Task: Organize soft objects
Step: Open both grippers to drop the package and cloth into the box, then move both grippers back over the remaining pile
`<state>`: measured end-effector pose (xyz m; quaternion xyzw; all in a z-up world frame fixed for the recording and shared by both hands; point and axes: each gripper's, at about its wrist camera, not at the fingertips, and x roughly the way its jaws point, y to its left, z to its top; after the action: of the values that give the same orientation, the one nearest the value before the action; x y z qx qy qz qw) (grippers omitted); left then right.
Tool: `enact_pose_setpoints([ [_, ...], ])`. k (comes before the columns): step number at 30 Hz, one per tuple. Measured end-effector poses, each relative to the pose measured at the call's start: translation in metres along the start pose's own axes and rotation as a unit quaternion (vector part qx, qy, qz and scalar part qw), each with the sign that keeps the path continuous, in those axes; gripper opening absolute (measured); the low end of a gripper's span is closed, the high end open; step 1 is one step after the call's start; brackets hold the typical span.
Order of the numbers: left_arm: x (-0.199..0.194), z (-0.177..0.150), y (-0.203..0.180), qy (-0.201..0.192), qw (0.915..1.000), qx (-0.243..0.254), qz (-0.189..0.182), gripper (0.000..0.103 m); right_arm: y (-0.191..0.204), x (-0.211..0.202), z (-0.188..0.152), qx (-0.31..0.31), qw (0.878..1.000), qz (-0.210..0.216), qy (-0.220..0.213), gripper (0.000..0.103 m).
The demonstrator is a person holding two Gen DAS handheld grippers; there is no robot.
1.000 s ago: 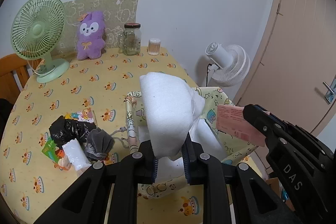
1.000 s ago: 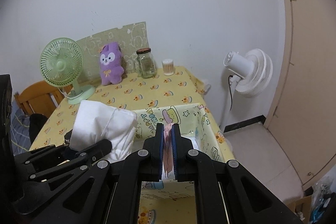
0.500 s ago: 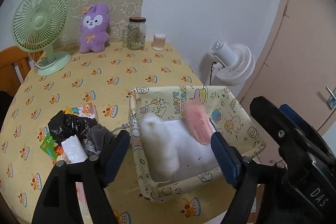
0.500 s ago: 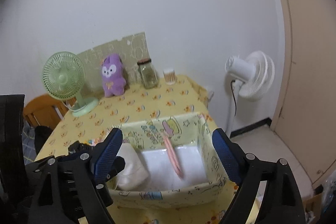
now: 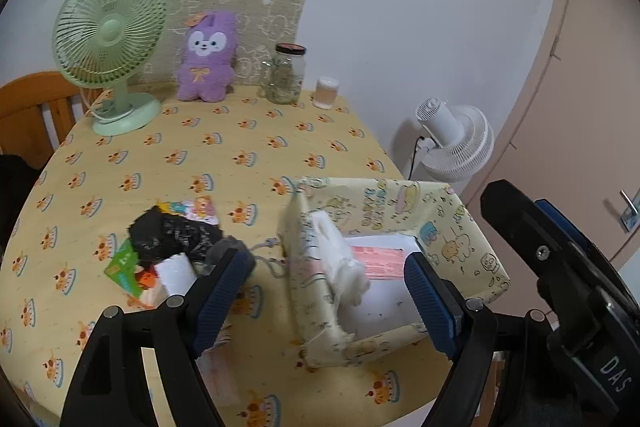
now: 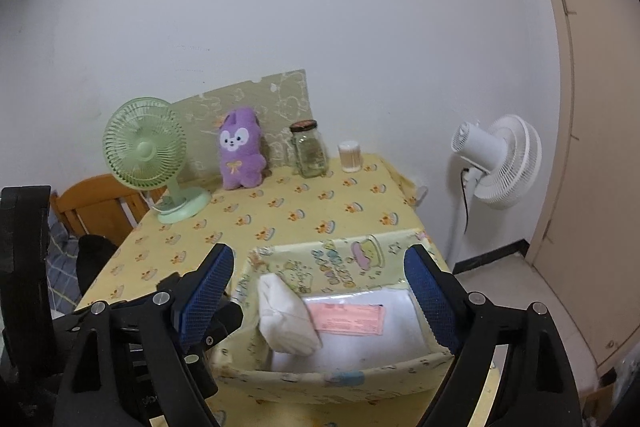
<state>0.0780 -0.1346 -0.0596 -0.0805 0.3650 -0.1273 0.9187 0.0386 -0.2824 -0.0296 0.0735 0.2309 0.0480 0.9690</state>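
Observation:
A yellow cartoon-print fabric basket (image 5: pixel 456 227) (image 6: pixel 344 259) stands at the table's near right corner. Inside it lie a white soft bundle (image 5: pixel 340 255) (image 6: pixel 286 315) and a flat pink packet (image 5: pixel 380 261) (image 6: pixel 348 317) on white padding. My left gripper (image 5: pixel 328 287) hangs open just above the basket's near side, nothing between its fingers. My right gripper (image 6: pixel 316 295) is open too, above the basket, empty. To the basket's left sits a pile: a black bag (image 5: pixel 172 233), a grey cloth (image 5: pixel 224 251), a white foam piece (image 5: pixel 176 269) and colourful packets (image 5: pixel 126 265).
At the table's back stand a green desk fan (image 5: pixel 110 43) (image 6: pixel 146 149), a purple plush (image 5: pixel 208 57) (image 6: pixel 240 151), a glass jar (image 5: pixel 286 75) (image 6: pixel 308 149) and a small cup (image 5: pixel 326 93) (image 6: pixel 350 157). A white floor fan (image 5: pixel 456 143) (image 6: pixel 500 163) and a door are right; a wooden chair (image 5: pixel 28 111) is left.
Both grippers opened: the white bundle and the pink packet dropped from them into the basket. Both grippers have since drawn back a little from the basket.

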Motion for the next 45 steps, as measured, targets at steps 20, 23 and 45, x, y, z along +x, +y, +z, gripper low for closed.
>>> enact_pose_setpoints([
  [20,-0.032,-0.001,0.052,-0.031,0.9987,-0.035,0.021,0.084,0.071,-0.001,0.007,-0.058,0.997,0.043,-0.007,0.089],
  [23,-0.034,-0.003,0.06,-0.031,0.9984,-0.042,0.024,0.084,0.079,0.001,0.006,-0.065,0.997,0.048,-0.006,0.089],
  [45,-0.032,-0.039,0.112,-0.005,0.9953,-0.09,0.037,0.084,0.15,0.022,-0.026,-0.142,0.986,0.084,0.033,0.089],
])
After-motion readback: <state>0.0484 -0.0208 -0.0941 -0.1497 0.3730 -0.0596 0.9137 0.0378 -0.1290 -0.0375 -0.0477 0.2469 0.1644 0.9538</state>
